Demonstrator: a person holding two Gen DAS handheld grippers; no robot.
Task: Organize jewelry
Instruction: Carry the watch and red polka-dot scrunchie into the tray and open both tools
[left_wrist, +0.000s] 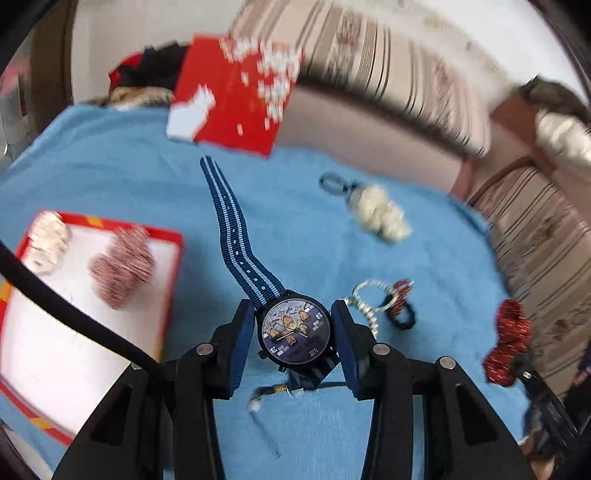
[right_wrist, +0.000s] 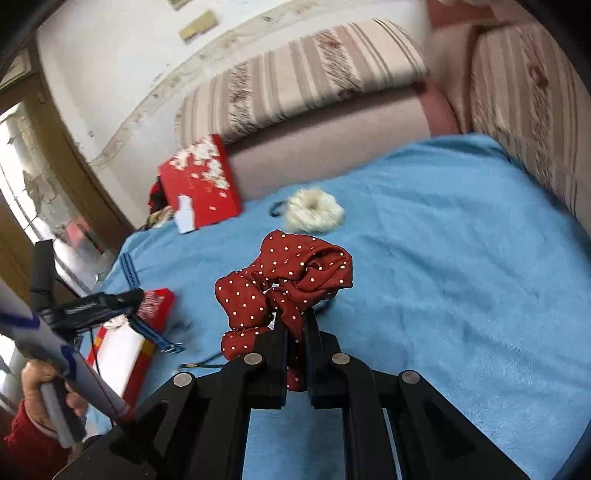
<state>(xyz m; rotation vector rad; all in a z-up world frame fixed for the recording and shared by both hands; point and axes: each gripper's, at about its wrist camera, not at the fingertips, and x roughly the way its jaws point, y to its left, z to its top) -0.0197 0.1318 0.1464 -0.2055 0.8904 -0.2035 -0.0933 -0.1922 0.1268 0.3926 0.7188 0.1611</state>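
My left gripper (left_wrist: 293, 332) clamps the watch (left_wrist: 293, 332) at lower centre; my right gripper (right_wrist: 295, 325) pinches the red dotted scrunchie (right_wrist: 284, 280) at mid-frame.

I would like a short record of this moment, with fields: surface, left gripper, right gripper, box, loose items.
surface: blue cloth in front of a striped sofa
left gripper: left gripper has a watch between its fingers; contact unclear, the strap trails away across the cloth
right gripper: right gripper shut on a red dotted scrunchie
box: open red box with white inside, holding a pink scrunchie and a white one
loose items: cream scrunchie; silver chain; red lid
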